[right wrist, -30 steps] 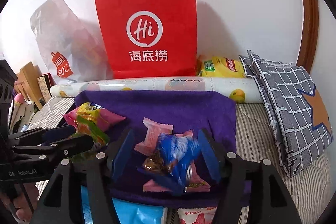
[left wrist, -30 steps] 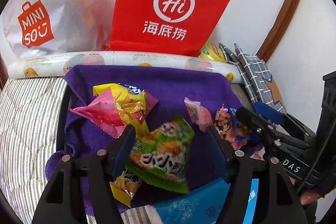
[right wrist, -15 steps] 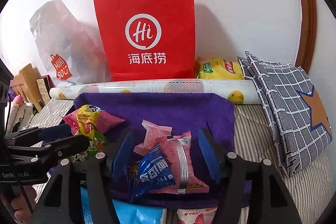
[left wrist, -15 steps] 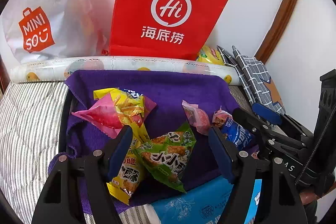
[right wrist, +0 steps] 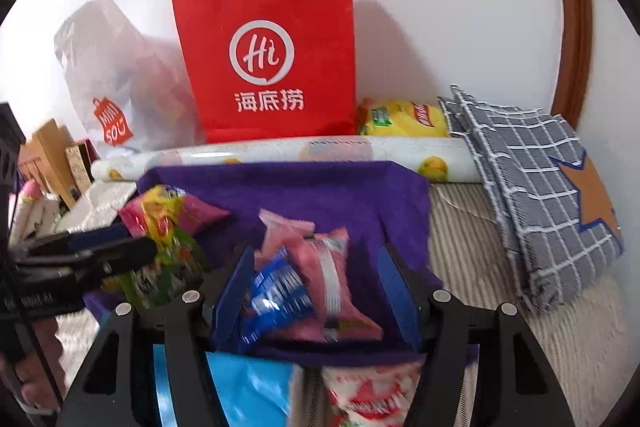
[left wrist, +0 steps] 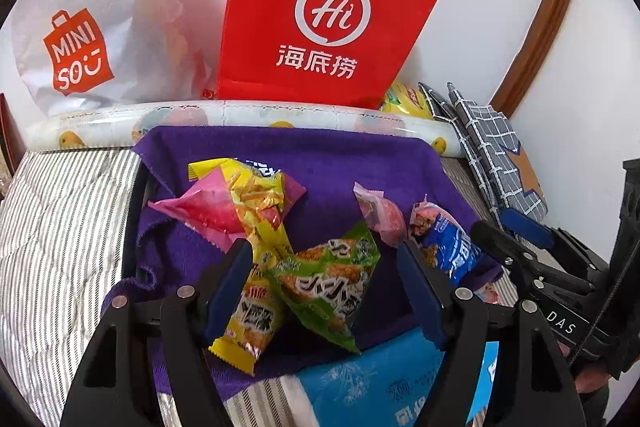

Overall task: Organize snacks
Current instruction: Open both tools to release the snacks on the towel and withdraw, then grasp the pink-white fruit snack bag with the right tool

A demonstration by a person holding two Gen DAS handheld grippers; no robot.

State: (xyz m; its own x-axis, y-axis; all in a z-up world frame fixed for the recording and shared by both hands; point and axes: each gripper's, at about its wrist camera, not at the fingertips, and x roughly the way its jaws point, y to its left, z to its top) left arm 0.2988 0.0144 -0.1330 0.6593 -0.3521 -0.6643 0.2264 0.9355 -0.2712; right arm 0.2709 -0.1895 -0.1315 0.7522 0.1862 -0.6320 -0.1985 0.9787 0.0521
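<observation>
A purple towel (left wrist: 320, 159) lies on a striped bed with snacks on it. In the left wrist view my left gripper (left wrist: 324, 275) is open above a green snack packet (left wrist: 328, 287) and a yellow packet (left wrist: 252, 323). A pink packet (left wrist: 200, 207) and another yellow packet (left wrist: 256, 191) lie behind. In the right wrist view my right gripper (right wrist: 316, 287) is open around a blue packet (right wrist: 276, 295) and a pink packet (right wrist: 332, 275) that lie on the towel (right wrist: 300, 187). The blue packet (left wrist: 452, 247) also shows in the left wrist view.
A red paper bag (right wrist: 272, 55) and a white plastic bag (left wrist: 88, 27) stand against the wall behind a rolled printed sheet (left wrist: 240, 115). A grey checked cushion (right wrist: 540, 179) lies right. Blue (left wrist: 380, 383) and red-white (right wrist: 368, 395) packs lie in front of the towel.
The green packet has dropped from my left gripper onto the towel and the blue packet from my right gripper. Both grippers have drawn back a little.
</observation>
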